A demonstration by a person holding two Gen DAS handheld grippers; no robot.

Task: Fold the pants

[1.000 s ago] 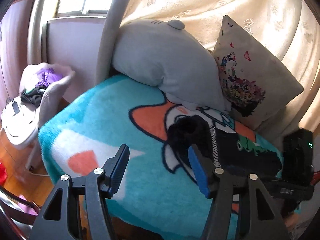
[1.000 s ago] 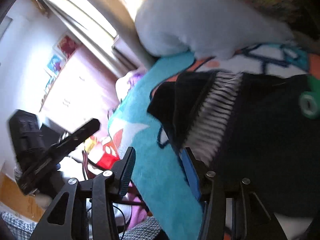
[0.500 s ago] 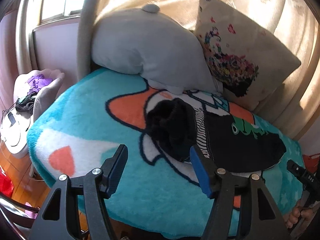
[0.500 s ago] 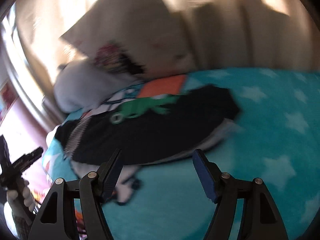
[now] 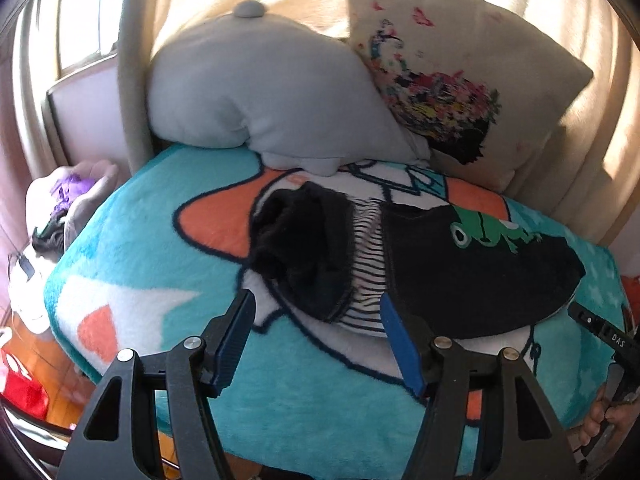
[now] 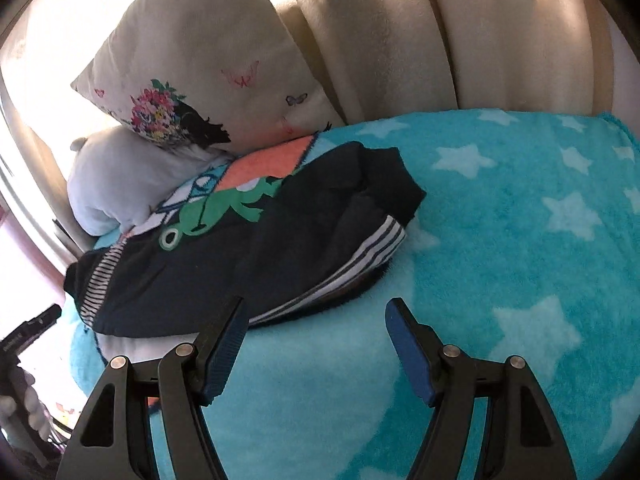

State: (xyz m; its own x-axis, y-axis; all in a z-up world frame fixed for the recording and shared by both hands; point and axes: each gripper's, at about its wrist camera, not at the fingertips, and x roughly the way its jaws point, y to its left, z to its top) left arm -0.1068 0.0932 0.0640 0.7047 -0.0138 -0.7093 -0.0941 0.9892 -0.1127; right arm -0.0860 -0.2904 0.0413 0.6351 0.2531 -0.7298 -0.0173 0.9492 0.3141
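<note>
1. Your pants [image 5: 472, 276] lie bunched on the teal blanket [image 5: 168, 264], near the two pillows at the far edge.
2. Dark fabric; a green frog [image 5: 492, 234] print faces up. A striped lining [image 5: 368, 256] shows at the waist end, which is turned partly inside out.
3. In the right view, the pants [image 6: 280, 248] run from the left edge toward the middle, with the striped cuff [image 6: 380, 244] at the nearer right end.
4. Your left gripper [image 5: 316, 340] hangs over the blanket just short of the waist end. Its jaws stand apart with nothing between the pads.
5. Your right gripper [image 6: 316, 344] sits near the cuff side, jaws wide and empty, over bare blanket; its left finger [image 6: 224, 344] is close to the pants' edge.
6. Grey pillow [image 5: 256, 92] and flowered pillow [image 5: 452, 80] lean on the beige curtain [image 6: 400, 32].
</note>
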